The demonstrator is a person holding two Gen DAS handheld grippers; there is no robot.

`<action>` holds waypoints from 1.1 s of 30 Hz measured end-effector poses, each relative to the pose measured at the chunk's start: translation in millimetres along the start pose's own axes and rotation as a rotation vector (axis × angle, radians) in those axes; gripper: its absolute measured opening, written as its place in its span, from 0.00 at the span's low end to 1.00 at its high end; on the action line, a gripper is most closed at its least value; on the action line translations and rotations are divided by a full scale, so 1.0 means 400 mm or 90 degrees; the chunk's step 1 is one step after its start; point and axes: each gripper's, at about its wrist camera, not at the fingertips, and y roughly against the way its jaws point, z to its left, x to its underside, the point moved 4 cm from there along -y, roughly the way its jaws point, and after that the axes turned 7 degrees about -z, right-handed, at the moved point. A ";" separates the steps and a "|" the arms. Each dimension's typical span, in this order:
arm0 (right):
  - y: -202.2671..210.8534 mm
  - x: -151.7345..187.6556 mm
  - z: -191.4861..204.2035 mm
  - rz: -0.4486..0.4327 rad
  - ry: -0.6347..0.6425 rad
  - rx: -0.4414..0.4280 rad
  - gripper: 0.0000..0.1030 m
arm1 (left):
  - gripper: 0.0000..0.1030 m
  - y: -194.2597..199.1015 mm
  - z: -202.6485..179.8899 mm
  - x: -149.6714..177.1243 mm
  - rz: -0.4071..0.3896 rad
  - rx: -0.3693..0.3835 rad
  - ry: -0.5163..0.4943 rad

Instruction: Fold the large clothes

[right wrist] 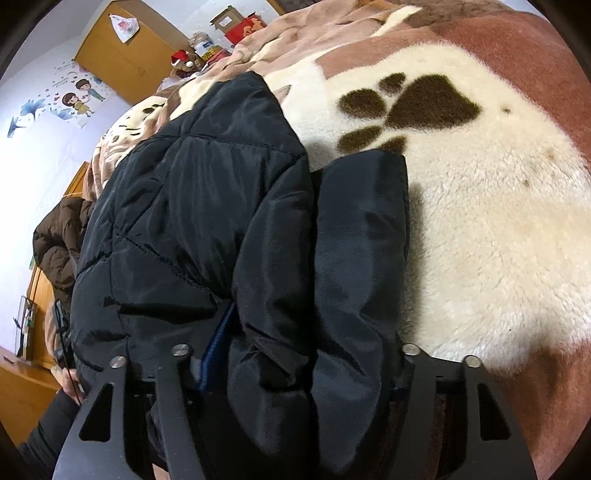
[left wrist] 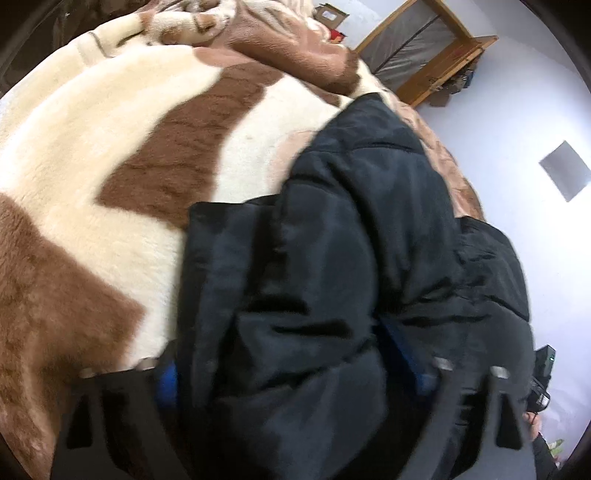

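A black padded jacket [left wrist: 351, 240] lies bunched on a brown-and-cream fleece blanket [left wrist: 110, 147] on a bed. My left gripper [left wrist: 295, 369] has thick folds of the jacket between its jaws, and its blue pads [left wrist: 168, 380] press the fabric from both sides. The same jacket [right wrist: 221, 203] fills the right wrist view. My right gripper [right wrist: 295, 354] is likewise closed on a thick bundle of the jacket, with the fabric bulging between its jaws. Part of the jacket hangs over the bed edge.
The blanket [right wrist: 480, 184] bears a dark paw print [right wrist: 406, 107]. A wooden frame [left wrist: 428, 48] stands by a white wall. A wooden cabinet [right wrist: 125, 55], boxes [right wrist: 236, 22] and a brown jacket [right wrist: 59, 236] lie beyond the bed.
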 end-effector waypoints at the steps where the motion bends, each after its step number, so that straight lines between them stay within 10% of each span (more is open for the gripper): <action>1: 0.002 -0.001 0.009 -0.002 0.004 0.003 0.49 | 0.73 0.002 -0.011 0.000 -0.003 -0.006 -0.012; 12: 0.048 -0.045 0.076 -0.028 0.012 0.022 0.27 | 0.29 0.078 -0.093 -0.040 -0.035 -0.059 -0.049; 24: 0.183 -0.144 0.157 -0.102 0.048 -0.030 0.25 | 0.27 0.217 -0.204 -0.143 -0.104 -0.019 -0.063; 33: 0.223 -0.305 0.089 -0.158 0.046 -0.027 0.25 | 0.27 0.142 -0.383 -0.275 -0.133 0.026 -0.102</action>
